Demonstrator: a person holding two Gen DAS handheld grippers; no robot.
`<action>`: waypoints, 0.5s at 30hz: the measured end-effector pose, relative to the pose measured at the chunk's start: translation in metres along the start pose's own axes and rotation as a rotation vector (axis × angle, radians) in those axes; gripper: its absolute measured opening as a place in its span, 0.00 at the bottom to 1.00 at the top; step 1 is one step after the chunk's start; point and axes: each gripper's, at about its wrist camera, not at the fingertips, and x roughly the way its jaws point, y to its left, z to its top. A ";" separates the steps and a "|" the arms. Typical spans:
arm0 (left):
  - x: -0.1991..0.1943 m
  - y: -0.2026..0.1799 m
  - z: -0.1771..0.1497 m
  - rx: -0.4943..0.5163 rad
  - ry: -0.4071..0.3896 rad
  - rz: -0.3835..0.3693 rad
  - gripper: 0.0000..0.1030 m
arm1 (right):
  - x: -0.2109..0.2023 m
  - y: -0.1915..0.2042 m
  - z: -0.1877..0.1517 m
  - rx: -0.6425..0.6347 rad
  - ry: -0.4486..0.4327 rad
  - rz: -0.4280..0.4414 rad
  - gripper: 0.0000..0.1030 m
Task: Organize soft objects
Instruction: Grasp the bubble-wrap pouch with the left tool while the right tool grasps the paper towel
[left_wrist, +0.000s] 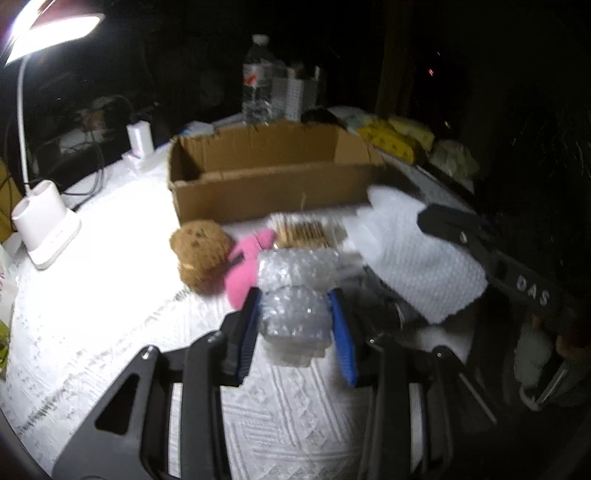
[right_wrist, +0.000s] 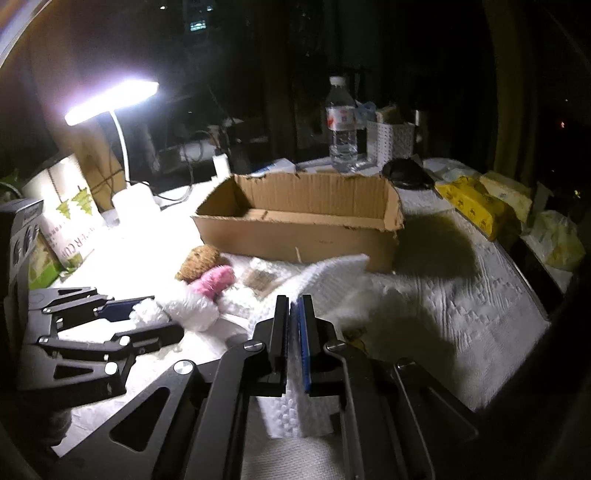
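Note:
A roll of clear bubble wrap (left_wrist: 295, 269) sits between the blue pads of my left gripper (left_wrist: 294, 299), which is shut on it just above the white patterned tablecloth (left_wrist: 110, 295). My right gripper (right_wrist: 294, 301) is shut on a white foam sheet (right_wrist: 340, 273) that is pinched thin between its pads and lifts off the cloth. A brown plush (left_wrist: 201, 254) and a pink plush (left_wrist: 247, 266) lie together in front of an open cardboard box (left_wrist: 273, 177). In the right wrist view the left gripper (right_wrist: 147, 319) shows at the left with the bubble wrap (right_wrist: 192, 310).
A white desk lamp (left_wrist: 44, 221) stands at the left, lit. Behind the box are a water bottle (right_wrist: 341, 122) and a white basket (right_wrist: 391, 140). Yellow packets (right_wrist: 472, 206) line the right edge. A flat tan packet (left_wrist: 303, 232) lies near the plushes.

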 end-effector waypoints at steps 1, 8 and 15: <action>-0.002 0.002 0.004 -0.006 -0.012 0.005 0.37 | -0.002 0.001 0.003 -0.004 -0.004 0.004 0.06; -0.013 0.012 0.026 -0.033 -0.060 0.039 0.37 | -0.012 0.003 0.021 -0.008 -0.025 0.036 0.06; -0.011 0.021 0.057 -0.052 -0.101 0.042 0.37 | -0.015 -0.005 0.048 -0.018 -0.038 0.041 0.06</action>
